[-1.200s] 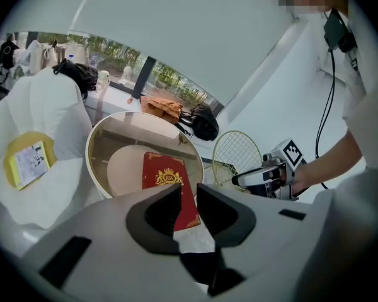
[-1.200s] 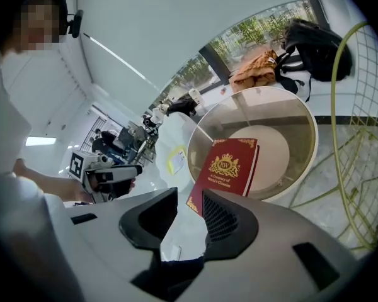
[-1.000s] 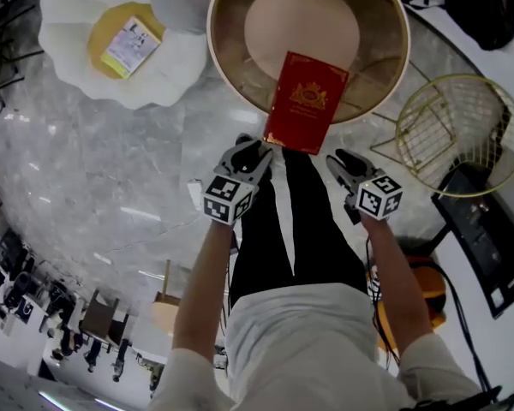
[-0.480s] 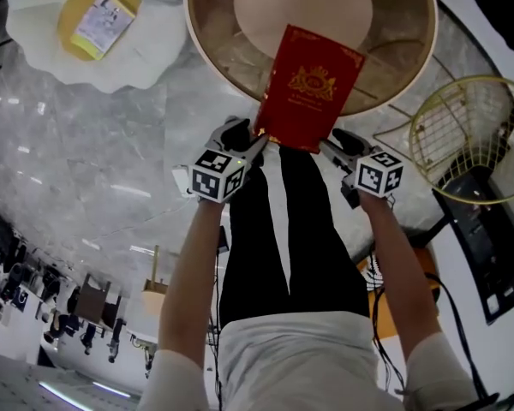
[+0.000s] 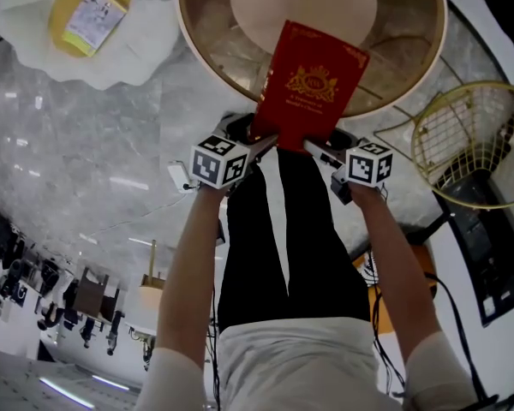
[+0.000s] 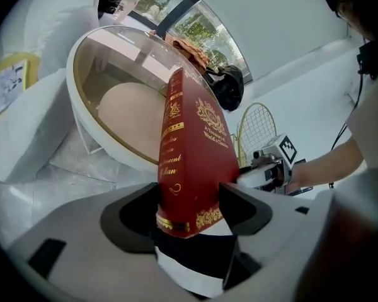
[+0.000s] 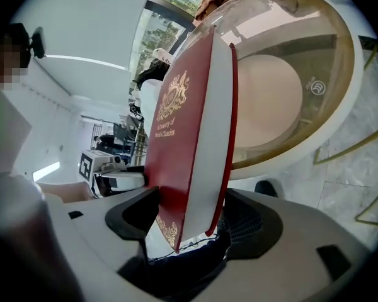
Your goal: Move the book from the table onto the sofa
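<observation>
Two grippers bracket the near end of the red book (image 5: 313,80), one at each corner.

The book lies on the round, gold-rimmed glass table (image 5: 207,74), with its near end reaching past the rim towards the person. The left gripper (image 5: 250,137) has the spine corner between its jaws, which are opening, and its own view shows the pads just beside the covers with no clear squeeze. The right gripper (image 5: 330,144) straddles the page-edge corner in the same way, its jaws also opening around the book's thickness. A white scalloped seat (image 5: 111,54) with a yellow centre sits well apart at the upper left, and a gold wire basket (image 5: 467,144) stands to the right of the table.
</observation>
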Available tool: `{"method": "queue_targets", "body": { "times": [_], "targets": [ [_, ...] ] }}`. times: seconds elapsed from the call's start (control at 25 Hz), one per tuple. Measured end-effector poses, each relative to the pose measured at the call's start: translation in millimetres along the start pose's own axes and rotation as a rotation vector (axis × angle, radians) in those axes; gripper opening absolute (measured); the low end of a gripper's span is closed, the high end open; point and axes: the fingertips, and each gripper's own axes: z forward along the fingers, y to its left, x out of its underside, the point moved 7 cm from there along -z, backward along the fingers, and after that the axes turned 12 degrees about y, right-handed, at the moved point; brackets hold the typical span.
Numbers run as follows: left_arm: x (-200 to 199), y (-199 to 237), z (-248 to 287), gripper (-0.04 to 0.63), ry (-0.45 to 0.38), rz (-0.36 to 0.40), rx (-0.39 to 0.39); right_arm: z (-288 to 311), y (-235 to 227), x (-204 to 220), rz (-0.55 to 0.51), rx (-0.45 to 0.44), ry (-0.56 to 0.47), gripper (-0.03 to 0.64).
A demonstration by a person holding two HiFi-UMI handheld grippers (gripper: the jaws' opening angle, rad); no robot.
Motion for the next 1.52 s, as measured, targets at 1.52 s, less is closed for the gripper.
{"method": "queue_targets", "body": {
  "times": [1.52],
  "targets": [
    [8,8,-141,0.296,-0.371,-0.167,-0.018,3,154,-98,-0.404,0.103,0.152,0.325]
  ]
}}
